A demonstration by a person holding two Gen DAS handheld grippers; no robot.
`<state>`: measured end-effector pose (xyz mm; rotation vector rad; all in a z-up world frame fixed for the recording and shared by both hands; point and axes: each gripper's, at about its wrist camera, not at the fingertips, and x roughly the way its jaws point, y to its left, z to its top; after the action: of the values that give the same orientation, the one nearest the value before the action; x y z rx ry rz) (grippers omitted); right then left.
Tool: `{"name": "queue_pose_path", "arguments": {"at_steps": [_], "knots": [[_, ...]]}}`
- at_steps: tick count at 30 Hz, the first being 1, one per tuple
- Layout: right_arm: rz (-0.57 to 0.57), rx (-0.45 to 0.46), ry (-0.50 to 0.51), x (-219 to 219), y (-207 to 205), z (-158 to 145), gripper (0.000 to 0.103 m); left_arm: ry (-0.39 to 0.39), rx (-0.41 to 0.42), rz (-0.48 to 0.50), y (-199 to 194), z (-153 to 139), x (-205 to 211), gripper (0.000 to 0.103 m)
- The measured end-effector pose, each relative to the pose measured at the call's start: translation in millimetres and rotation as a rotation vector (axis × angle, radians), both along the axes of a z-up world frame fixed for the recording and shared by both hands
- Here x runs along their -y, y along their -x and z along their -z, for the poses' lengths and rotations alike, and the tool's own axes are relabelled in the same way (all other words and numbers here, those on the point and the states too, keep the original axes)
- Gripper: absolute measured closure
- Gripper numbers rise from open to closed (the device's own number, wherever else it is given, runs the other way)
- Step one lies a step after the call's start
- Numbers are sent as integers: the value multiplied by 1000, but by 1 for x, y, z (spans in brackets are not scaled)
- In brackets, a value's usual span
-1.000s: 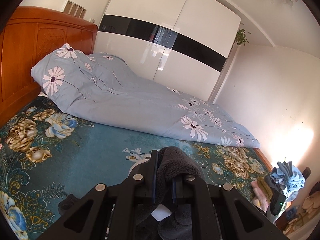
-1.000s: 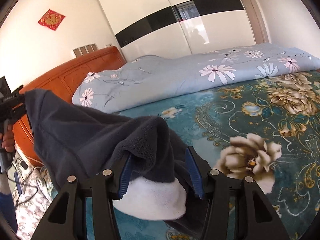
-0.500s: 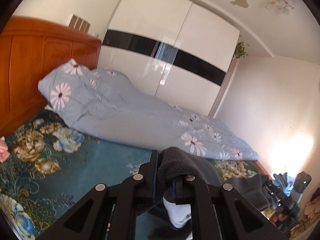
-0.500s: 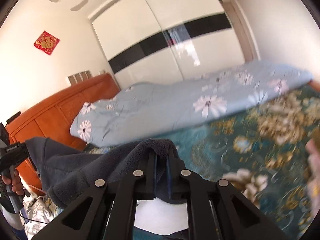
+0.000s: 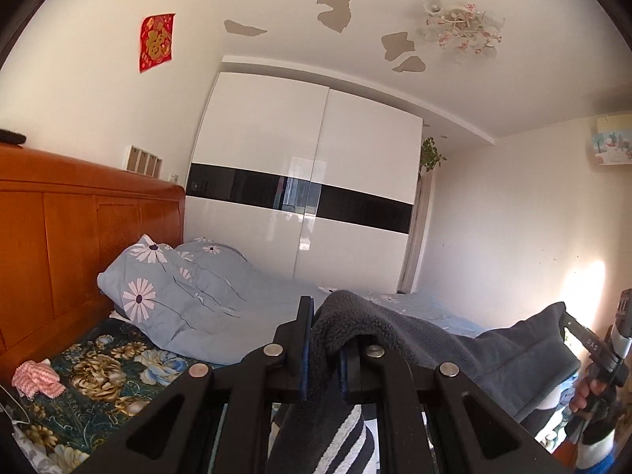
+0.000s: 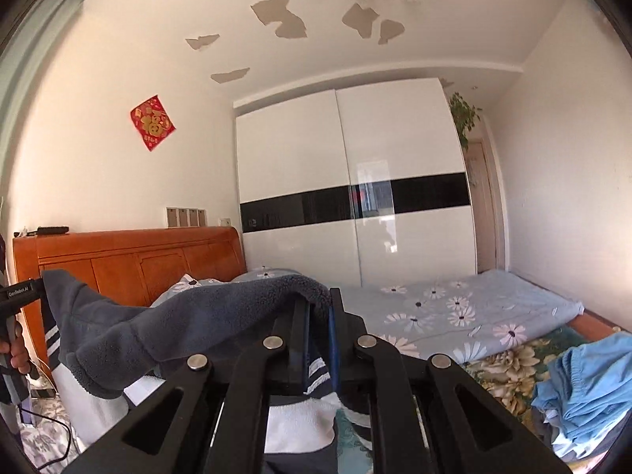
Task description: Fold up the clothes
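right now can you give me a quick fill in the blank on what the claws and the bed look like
1. Both claws are shut on one dark grey ____ garment, the left claw and the right claw.
2. The headboard is made of ____.
3. The light blue quilt is printed with ____.
4. A crumpled ____ cloth lies on the teal floral bedsheet.

Missing words: fleece; wood; daisies; pink

The right gripper fingers pinch a dark fleece garment above the bed.
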<state>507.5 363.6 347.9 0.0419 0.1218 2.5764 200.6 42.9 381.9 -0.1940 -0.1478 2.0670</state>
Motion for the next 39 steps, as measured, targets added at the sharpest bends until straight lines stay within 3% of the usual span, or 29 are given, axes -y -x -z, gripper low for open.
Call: {"name": "queue_pose_path", "arguments": {"at_steps": [6,9,13,17,21,24,28,32,35,38,39], "knots": [[-3,38,0,-5,5,2,95,106,14,-18,11,9,-22,92],[9,100,58,-35,33,28,95,202,82,-26,42,45,-70,92],[49,217,165,-89,80,84,95,335,226,-21,96,117,-145,92],[84,344,297,-148,135,155,95,450,351,-21,149,203,-215,92],[131,440,436,-210,169,234,96,557,454,-26,177,278,-274,92],[178,457,535,-256,178,270,96,614,501,-36,197,319,-311,92],[196,487,632,-296,189,299,96,663,509,-79,224,352,-345,92],[145,527,638,-291,201,317,96,739,555,-109,255,383,-358,92],[79,545,660,-278,210,323,96,765,668,-110,274,411,-358,89],[10,562,645,-261,219,323,96,733,713,-66,269,405,-341,84],[-25,574,630,-254,223,321,96,723,728,-51,268,402,-336,75]]}}
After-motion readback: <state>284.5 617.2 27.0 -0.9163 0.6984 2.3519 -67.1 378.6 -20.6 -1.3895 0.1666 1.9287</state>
